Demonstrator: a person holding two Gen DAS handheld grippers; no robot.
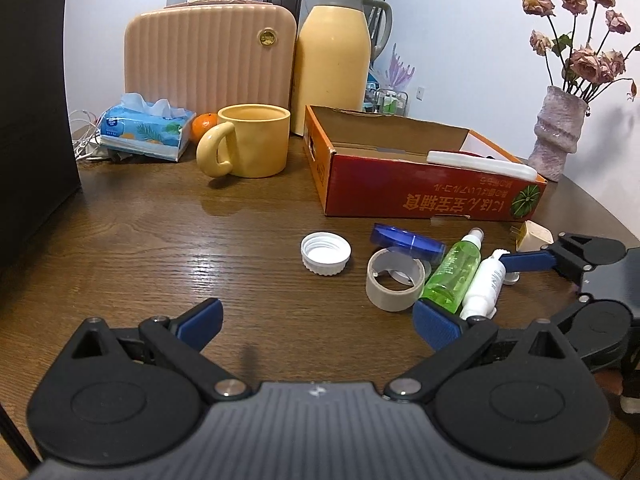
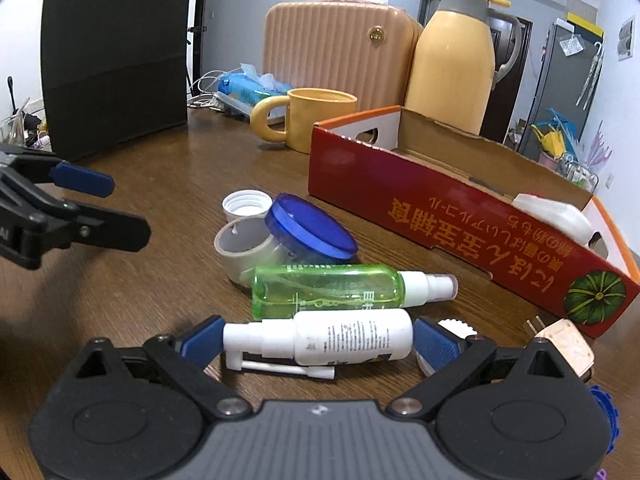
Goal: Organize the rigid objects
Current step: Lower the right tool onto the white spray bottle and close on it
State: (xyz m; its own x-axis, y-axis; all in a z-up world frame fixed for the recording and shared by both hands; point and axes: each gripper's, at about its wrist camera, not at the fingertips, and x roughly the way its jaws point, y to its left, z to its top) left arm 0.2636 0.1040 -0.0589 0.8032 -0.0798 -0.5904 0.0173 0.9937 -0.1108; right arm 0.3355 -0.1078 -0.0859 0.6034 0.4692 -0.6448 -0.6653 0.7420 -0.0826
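Note:
My right gripper (image 2: 318, 338) is open and low over the wooden table (image 2: 168, 184), its blue pads at either end of a white spray bottle (image 2: 352, 336) that lies crosswise between them. Just beyond lie a green spray bottle (image 2: 328, 290), a blue-lidded jar (image 2: 310, 228), a grey tape roll (image 2: 244, 248) and a white cap (image 2: 246, 202). A red cardboard box (image 2: 460, 236) behind holds a white object (image 2: 556, 216). My left gripper (image 1: 320, 320) hangs open and empty, nearer than the white cap (image 1: 326, 253) and left of the tape roll (image 1: 394, 278).
A beige plug adapter (image 1: 534, 236) lies right of the bottles. At the back stand a yellow mug (image 1: 256, 140), yellow thermos (image 1: 334, 56), pink case (image 1: 208, 56), tissue pack (image 1: 146, 128), orange (image 1: 203, 126) and vase (image 1: 558, 136). A black panel (image 1: 36, 112) fills the left.

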